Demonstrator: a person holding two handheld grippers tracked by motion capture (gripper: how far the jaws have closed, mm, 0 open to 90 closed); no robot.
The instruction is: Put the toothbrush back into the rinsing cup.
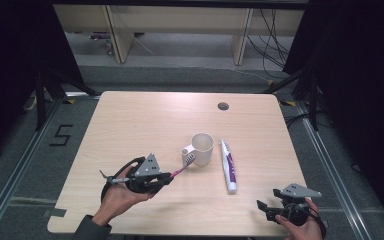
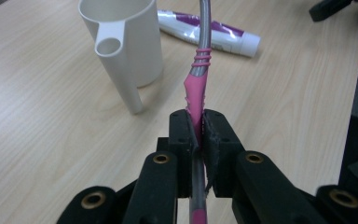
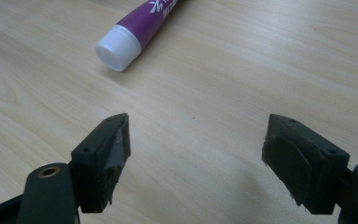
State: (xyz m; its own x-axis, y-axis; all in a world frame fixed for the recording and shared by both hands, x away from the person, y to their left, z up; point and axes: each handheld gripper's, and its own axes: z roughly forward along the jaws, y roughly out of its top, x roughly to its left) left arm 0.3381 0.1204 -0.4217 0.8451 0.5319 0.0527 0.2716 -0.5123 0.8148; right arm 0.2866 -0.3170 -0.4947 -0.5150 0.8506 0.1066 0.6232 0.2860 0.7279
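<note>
Two grippers: one busy, one idle.
Left gripper [image 2: 196, 123]: lower left of the high view, jaws pinched tight on the toothbrush.
Toothbrush [image 2: 196, 88]: pink and grey handle clamped near the middle, running up the centre of the left gripper view; in the high view the head end points up and right, tip just beside the mug's handle.
Mug [image 1: 202, 148]: white, upright, centre of the table, hollow tube handle [image 2: 114, 56] facing lower left in the high view.
Toothpaste tube [image 1: 229, 166]: lying flat just right of the mug, white cap toward the bottom of the high view, purple print along the body.
Right gripper [image 3: 196, 149]: lower right of the high view, jaws spread wide over bare table, nothing between them, tube cap at upper left of its own view.
Step in hand: probably getting the brush into the mug, or into that tube handle; can't tell which yet.
Doing it well: lift enough for the head to clear the rim, tilt toward upright, line up over the opening before lowering.
Grip tip: handle looks thin and slick, so keep the squeeze firm and avoid twisting fast.
Risk: bumping the mug's side could slide or tip it; slow approach from above beats a sideways poke.
Right side: fine parked, or could steady the mug if needed.
</note>
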